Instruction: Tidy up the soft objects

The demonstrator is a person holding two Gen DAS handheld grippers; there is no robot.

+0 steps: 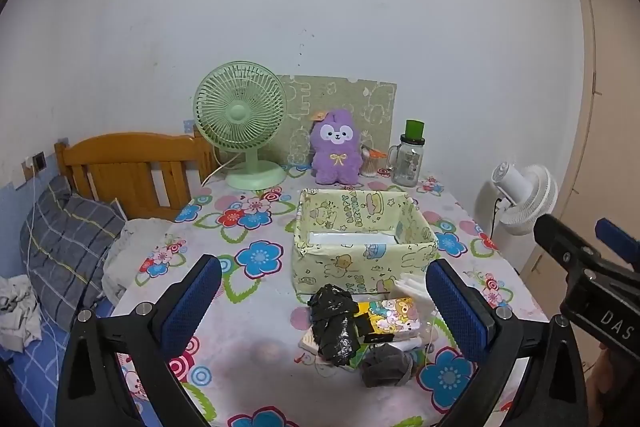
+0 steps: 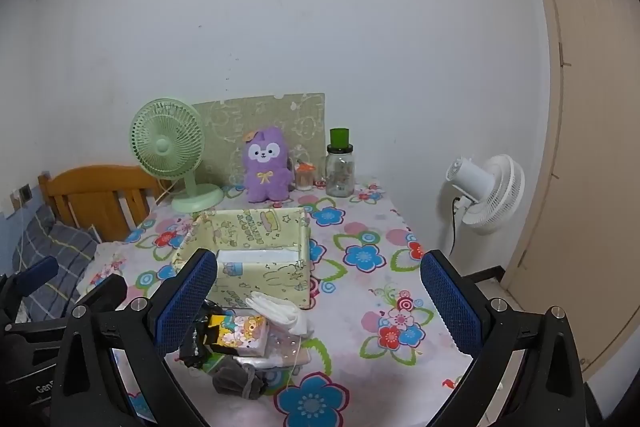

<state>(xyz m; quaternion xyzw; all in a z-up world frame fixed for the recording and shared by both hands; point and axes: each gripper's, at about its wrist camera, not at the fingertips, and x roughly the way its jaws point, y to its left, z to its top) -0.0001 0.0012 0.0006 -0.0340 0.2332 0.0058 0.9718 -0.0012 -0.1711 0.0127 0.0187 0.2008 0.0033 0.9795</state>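
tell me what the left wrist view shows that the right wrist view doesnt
Only the left wrist view shows the crumpled black plastic bag in full, the heap of white cloth on the bed, and the right tongs coming in from the side.

Only the right wrist view shows the door at nearly full height and the left tongs at its edge.

Both show the empty yellow fabric box, purple plush, green fan, glass jar, white fan, cartoon tissue pack and grey sock.
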